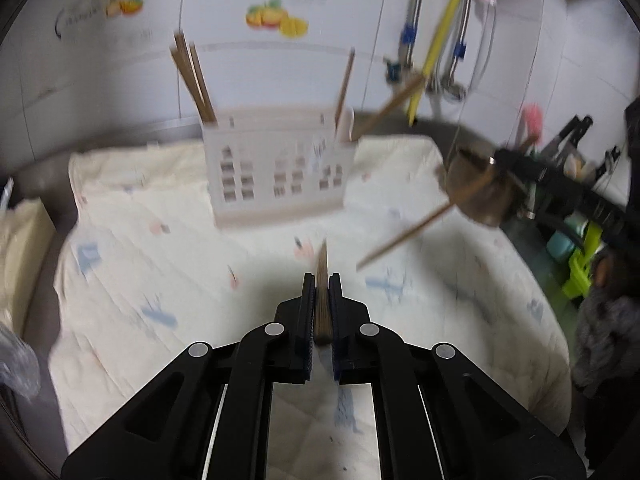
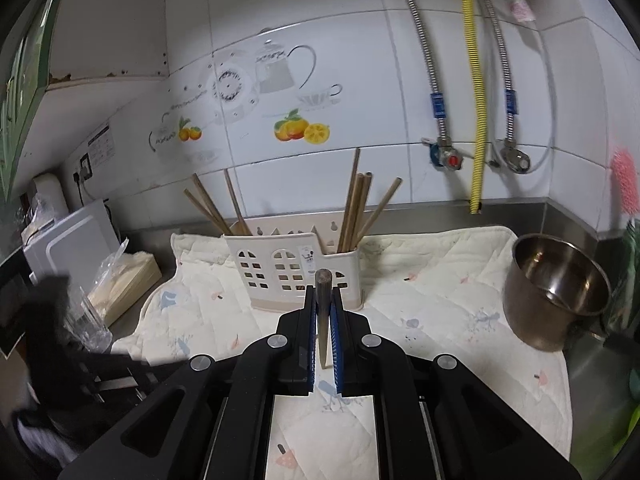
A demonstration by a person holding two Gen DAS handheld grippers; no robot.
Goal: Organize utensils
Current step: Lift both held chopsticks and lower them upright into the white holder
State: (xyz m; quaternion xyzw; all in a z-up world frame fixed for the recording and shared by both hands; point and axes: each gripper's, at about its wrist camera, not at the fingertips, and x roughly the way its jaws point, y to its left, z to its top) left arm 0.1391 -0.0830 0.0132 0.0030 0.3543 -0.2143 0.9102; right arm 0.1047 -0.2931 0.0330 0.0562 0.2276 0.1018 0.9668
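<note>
Left gripper (image 1: pixel 322 280): jaws pressed onto a chopstick (image 1: pixel 322 300), which runs forward between the pads, tip pointing toward the holder (image 1: pixel 276 168). Left view is motion-blurred.

Right gripper (image 2: pixel 323 292): jaws pinching a second chopstick (image 2: pixel 322 312), held near upright, blunt end above the jaw tips, thin end down between the pads.

Holder: white plastic, window-shaped cut-outs, standing upright on a quilted cloth (image 2: pixel 440 300) that covers the worktop, close to the tiled wall (image 2: pixel 360 60). Its left compartment holds a few chopsticks (image 2: pixel 212 210) leaning left; its right compartment holds a bundle (image 2: pixel 358 208), mostly upright, one leaning right.

Steel pot (image 2: pixel 554 284) sits on the cloth's right edge, well apart from the holder. In the left view the right gripper (image 1: pixel 520 168) appears at the right, in front of the pot, carrying its chopstick (image 1: pixel 404 236) slantwise above the cloth.

Yellow hose (image 2: pixel 474 100) and steel hoses (image 2: pixel 434 80) hang on the wall behind.
</note>
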